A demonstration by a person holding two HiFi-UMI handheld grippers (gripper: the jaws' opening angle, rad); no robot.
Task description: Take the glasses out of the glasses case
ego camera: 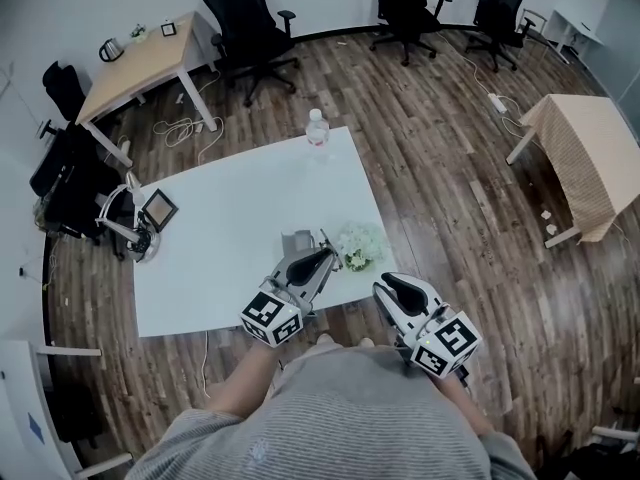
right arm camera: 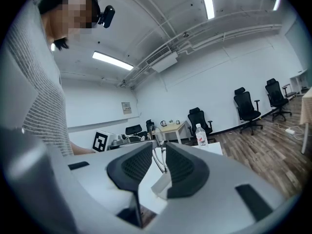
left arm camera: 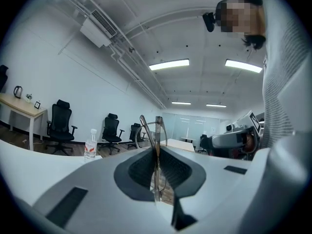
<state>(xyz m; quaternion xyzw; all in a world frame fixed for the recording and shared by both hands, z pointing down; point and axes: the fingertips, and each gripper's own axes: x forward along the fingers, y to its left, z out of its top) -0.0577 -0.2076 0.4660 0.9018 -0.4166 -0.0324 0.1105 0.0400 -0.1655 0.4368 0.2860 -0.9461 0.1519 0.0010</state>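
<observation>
My left gripper (ego camera: 325, 258) hangs over the near part of the white table (ego camera: 230, 218), shut on a pair of thin metal-framed glasses (left arm camera: 157, 130). Their rim sticks up past the left gripper (left arm camera: 157, 152) jaws. The grey glasses case (ego camera: 296, 241) lies open on the table just left of the jaw tips. My right gripper (ego camera: 385, 286) is at the table's near edge, a little apart. A narrow gap shows between the right gripper (right arm camera: 158, 147) jaws. Through that gap I see the glasses (right arm camera: 155, 130) and the case (right arm camera: 161, 184) farther off.
A bunch of white flowers (ego camera: 360, 245) lies right of the case. A water bottle (ego camera: 317, 128) stands at the table's far edge. A small framed screen (ego camera: 158, 210) and cables sit at the left edge. Office chairs (ego camera: 245, 23) and other desks stand around on the wood floor.
</observation>
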